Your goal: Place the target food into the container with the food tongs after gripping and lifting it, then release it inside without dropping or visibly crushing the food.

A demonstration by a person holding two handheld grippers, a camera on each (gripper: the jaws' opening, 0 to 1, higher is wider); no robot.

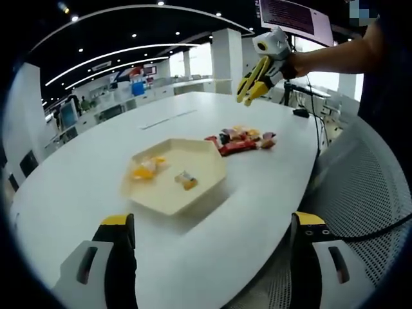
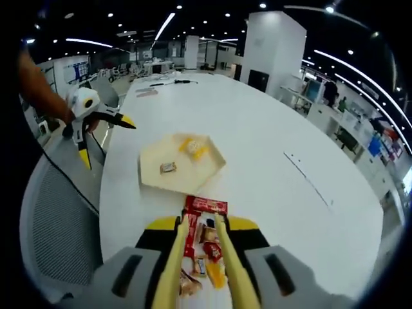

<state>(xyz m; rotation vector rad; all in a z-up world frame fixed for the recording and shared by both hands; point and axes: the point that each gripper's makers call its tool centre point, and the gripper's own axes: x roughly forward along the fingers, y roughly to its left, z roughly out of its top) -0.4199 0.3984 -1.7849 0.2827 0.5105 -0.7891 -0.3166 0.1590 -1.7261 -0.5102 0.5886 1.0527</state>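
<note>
- Two wrapped pieces lie inside the pale hexagonal tray point(image 1: 209, 168) on the white counter point(image 1: 84, 174): a yellow-wrapped one point(image 1: 145, 168) near one wall and a smaller piece point(image 1: 186, 181) toward the middle.
- Loose snack packets point(image 1: 241, 140) lie in a heap on the counter just beside the tray, a red packet point(image 2: 206, 205) among them at the edge nearest the tray.
- Left gripper point(image 1: 209, 241): jaws stand wide apart with nothing between them, low over the counter edge, short of the tray.
- Right gripper point(image 2: 199, 241): holds long yellow tongs point(image 2: 172, 264), whose two arms run nearly parallel with a narrow gap, reaching out over the packet heap; whether the tips touch a packet cannot be told.
- In the left gripper view the right gripper point(image 1: 254, 84) is raised above the heap, a bare forearm point(image 1: 328, 56) behind it.
- Mesh chair back point(image 1: 367, 187) stands at the counter's edge.
</note>
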